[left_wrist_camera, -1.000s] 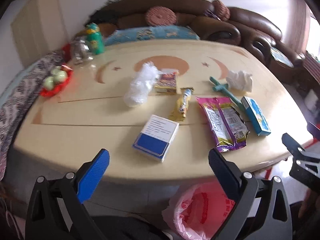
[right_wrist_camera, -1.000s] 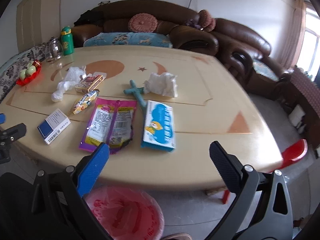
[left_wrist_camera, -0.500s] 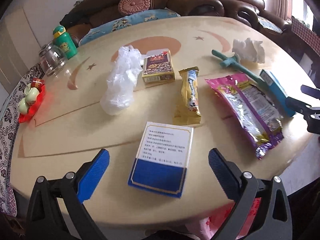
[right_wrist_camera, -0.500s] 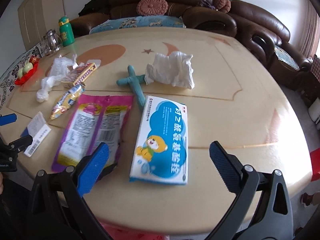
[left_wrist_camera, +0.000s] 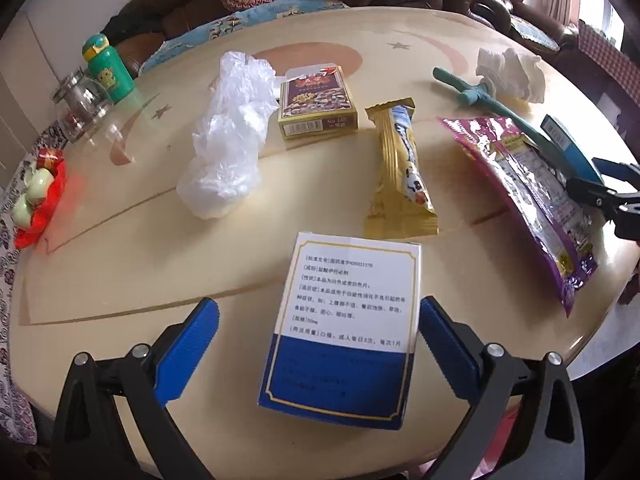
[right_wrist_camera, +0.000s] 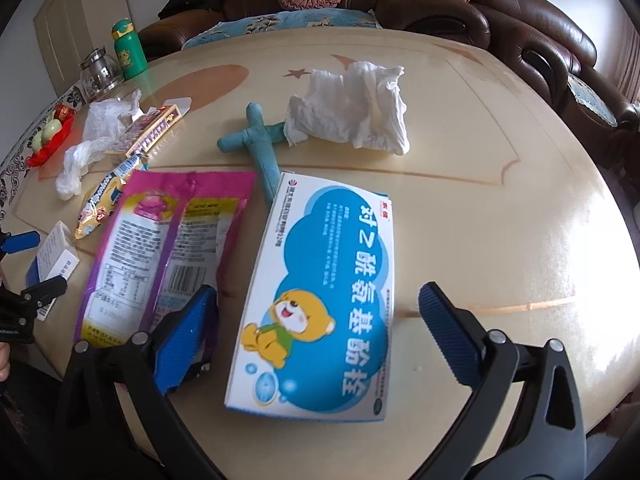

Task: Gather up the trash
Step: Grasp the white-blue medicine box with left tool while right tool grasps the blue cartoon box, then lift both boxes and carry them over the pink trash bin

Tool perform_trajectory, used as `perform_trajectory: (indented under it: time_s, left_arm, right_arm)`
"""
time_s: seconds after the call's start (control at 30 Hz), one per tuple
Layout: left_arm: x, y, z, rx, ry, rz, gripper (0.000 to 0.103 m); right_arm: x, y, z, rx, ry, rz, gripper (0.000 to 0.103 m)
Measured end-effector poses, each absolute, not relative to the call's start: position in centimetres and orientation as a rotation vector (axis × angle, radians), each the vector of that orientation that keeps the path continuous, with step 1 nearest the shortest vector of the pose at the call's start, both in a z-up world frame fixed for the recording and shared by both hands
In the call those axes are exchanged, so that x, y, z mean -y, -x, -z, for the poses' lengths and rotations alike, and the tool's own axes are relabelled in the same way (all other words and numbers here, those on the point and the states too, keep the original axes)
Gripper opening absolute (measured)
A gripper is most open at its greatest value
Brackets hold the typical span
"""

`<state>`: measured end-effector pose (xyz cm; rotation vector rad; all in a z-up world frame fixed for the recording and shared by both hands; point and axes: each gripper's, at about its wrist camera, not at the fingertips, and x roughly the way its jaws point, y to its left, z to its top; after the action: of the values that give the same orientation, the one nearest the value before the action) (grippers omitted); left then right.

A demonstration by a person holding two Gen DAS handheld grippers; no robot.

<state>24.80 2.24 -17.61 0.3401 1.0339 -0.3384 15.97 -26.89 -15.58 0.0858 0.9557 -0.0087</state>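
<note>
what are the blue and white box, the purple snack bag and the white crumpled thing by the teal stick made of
Blue-and-white box: looks like printed cardboard, with crisp folded edges and a matte face. Purple snack bag: seems to be glossy foil-plastic film, with wrinkles and bright glints. White crumpled thing: probably tissue paper, with soft matte folds and no shine.

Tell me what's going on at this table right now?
A person is clearing trash with a handheld tool in each hand. The left tool is open around a blue-and-white medicine box; the right tool is open around a light-blue box with a cartoon bear. Neither is gripped yet. A purple snack bag, candy wrapper and crumpled tissue lie on the table.
</note>
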Motion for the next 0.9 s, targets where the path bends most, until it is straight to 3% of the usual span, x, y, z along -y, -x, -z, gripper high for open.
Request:
perform_trajectory:
  time_s: [0.33,0.4,0.43,0.6,0.9]
  left_arm:
    - [-1.9,-24.6,17.5,-0.997,-0.385,0.357,0.097]
    - [-1.7,-24.4,17.4,-0.987,-0.396,0.358,0.093]
    - [-1.5,-24.3,17.3,-0.984,-0.396,0.364,0.091]
    - [-1.0,-24.1,16.9,-0.995,-0.376,0.399,0.063]
    - [-1.5,-24.2,16.7,-0.994,-0.345,0.374,0.062]
  right_arm:
    - [27.0,-16.2,15.7,-0.96,-0.092,0.002,0.095]
    - [26.8,-16.2,15.6,-0.96,-0.072,0.016,0.085]
    - [26.7,-16.1,15.5,-0.953,-0.05,0.039,0.066]
    - [26.8,-16.1,15.3,-0.954,-0.052,0.044,0.065]
    - [26.1,-15.4,14.0,-0.888,0.014,0.098,0.064]
